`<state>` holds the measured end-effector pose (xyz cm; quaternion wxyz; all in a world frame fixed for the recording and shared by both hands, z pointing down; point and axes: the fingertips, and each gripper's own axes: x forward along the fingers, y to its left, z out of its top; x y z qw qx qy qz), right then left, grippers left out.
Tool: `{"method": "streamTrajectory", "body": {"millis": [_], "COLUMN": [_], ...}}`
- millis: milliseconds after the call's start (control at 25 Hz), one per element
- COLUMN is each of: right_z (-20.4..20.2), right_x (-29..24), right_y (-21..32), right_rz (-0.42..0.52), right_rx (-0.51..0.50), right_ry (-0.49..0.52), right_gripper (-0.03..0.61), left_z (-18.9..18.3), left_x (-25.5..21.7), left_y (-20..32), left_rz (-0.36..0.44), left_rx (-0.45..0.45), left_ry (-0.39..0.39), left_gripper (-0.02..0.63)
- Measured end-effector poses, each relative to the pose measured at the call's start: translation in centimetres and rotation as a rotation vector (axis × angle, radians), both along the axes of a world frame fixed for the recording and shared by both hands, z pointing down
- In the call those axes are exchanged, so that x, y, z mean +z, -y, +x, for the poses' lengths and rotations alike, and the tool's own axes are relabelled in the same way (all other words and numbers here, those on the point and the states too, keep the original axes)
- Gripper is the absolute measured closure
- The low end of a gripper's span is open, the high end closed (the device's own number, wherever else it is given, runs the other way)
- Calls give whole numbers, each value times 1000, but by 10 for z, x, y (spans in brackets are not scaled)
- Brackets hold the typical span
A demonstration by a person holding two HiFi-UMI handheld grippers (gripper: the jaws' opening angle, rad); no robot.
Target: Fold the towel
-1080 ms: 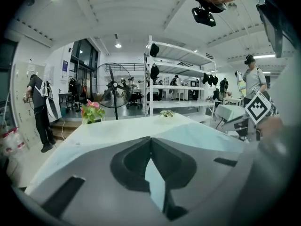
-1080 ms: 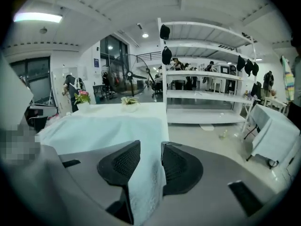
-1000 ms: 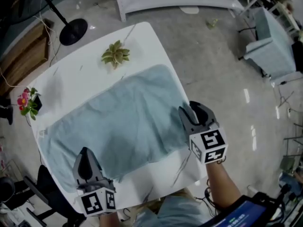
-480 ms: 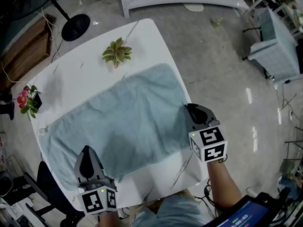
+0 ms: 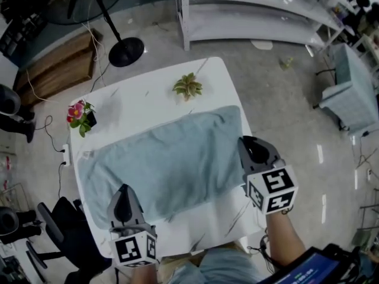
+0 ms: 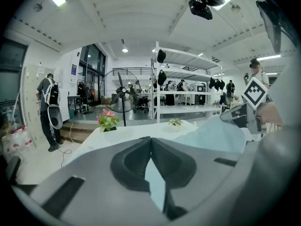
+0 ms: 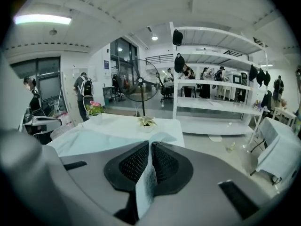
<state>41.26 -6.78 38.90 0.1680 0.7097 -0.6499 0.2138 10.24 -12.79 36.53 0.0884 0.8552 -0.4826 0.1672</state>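
Observation:
A pale blue towel (image 5: 172,158) lies spread across the white table (image 5: 148,93). My left gripper (image 5: 124,189) is shut on its near left corner, and a strip of towel (image 6: 155,182) shows pinched between the closed jaws of that gripper (image 6: 150,140). At the near right corner, my right gripper (image 5: 247,142) has just been closing and now pinches the cloth. In the right gripper view, a fold of towel (image 7: 146,185) hangs from the shut jaws of the right gripper (image 7: 149,147). Both held corners are raised slightly off the table.
A small green plant (image 5: 188,86) stands at the table's far edge and a pink flower pot (image 5: 80,112) at its far left corner. A fan stand (image 5: 125,51), white shelving (image 5: 249,10) and a black chair (image 5: 59,235) surround the table. People stand in the background.
The right jaws went from open around the towel's corner to shut on it. Both grippers have risen, lifting the near edge of the towel.

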Motion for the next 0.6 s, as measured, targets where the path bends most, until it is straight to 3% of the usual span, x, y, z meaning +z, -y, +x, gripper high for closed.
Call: {"method": "streamTrajectory", "body": {"millis": [240, 600], "right_z": [-74, -228], "right_x": [-38, -59], "right_y": [28, 88], "right_rz": [48, 95], "right_rx": [-60, -225], "right_ry": [-61, -104], "right_gripper": [542, 542], "left_z": [-64, -175], "left_x": [-22, -38], "left_y": [-4, 2], "left_rz": [19, 41], "left_rx": [-17, -94], "left_ry": [-51, -111], "left_gripper": [607, 607]}}
